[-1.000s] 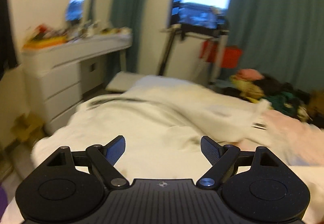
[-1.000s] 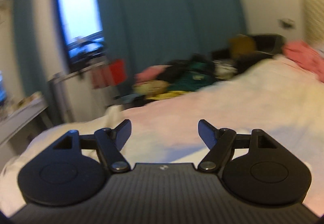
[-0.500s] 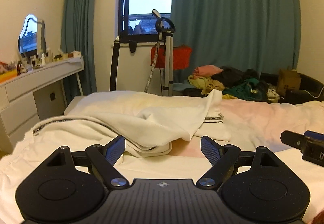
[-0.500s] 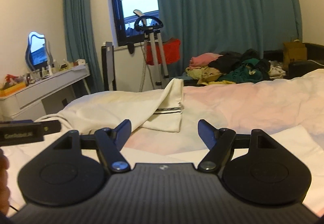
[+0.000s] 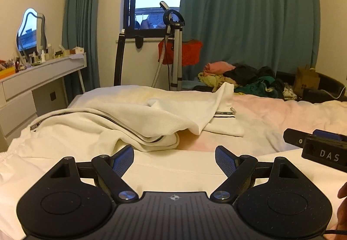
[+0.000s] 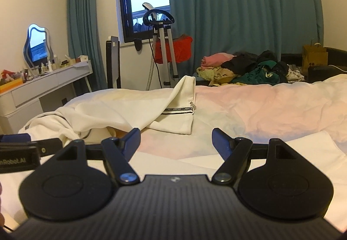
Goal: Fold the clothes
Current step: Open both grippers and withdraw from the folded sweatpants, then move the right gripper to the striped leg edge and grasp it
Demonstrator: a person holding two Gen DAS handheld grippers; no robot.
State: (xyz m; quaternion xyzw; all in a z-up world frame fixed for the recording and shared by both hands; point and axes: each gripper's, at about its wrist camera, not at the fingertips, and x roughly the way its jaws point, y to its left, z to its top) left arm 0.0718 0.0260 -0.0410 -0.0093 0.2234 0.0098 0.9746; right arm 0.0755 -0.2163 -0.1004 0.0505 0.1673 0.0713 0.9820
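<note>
A cream-white garment with a black-and-white striped band (image 5: 151, 116) lies rumpled on the bed ahead of both grippers; it also shows in the right wrist view (image 6: 134, 112). A flat white cloth (image 5: 173, 166) lies directly under the grippers at the near edge. My left gripper (image 5: 174, 158) is open and empty, low over the white cloth. My right gripper (image 6: 175, 141) is open and empty beside it; its side shows at the right of the left wrist view (image 5: 316, 146).
The bed has a pale pink cover (image 6: 260, 107). A heap of mixed clothes (image 5: 238, 79) lies at the far side. A garment steamer stand (image 5: 175, 49) and red bag stand by the window. A white dresser (image 5: 32, 81) with a mirror is at the left.
Both views swung from a blurred sideways look to a steady level view across the bed. Both grippers stayed open and now sit side by side, low over the white cloth.
</note>
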